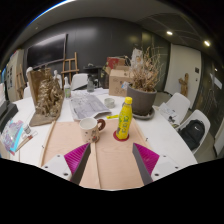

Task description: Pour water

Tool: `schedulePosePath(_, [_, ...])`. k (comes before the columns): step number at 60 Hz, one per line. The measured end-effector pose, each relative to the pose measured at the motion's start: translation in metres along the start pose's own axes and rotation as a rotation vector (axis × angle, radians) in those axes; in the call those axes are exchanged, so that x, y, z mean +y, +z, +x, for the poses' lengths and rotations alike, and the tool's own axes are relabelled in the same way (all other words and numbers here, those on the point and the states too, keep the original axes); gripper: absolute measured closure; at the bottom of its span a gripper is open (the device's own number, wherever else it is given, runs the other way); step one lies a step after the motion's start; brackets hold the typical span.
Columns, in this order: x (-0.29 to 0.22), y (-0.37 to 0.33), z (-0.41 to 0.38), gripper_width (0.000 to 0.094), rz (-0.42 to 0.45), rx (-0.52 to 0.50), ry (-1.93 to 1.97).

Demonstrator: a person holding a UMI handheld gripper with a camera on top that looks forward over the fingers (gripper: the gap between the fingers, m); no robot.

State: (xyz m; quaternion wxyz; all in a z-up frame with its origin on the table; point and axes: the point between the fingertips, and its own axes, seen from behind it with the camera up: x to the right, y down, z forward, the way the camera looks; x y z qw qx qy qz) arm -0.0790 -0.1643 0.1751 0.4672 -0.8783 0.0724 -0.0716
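- Yellow bottle [125, 118] with a green cap stands upright on the table [115, 160], just ahead of the tongs [110, 160] and a little right of their midline; a small cup [92, 128] sits just left of it
- Tongs are open and hold nothing, with the pink pads [148, 158] spread wide
- Pouring looks not yet begun: bottle untouched, cap on
- Beyond stand a potted plant [143, 85], papers [92, 104] and a cardboard box [120, 80]; nothing blocks the way to the bottle, though the cup is close
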Motion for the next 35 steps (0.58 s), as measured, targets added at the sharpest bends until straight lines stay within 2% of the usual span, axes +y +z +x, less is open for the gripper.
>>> schedulePosePath(16, [0.026, -0.127, -0.035, 0.0077, -0.006, 0.026, -0.04])
schedulePosePath(35, [0.034, -0.171, -0.04, 0.0078, 0.009, 0.079, -0.054])
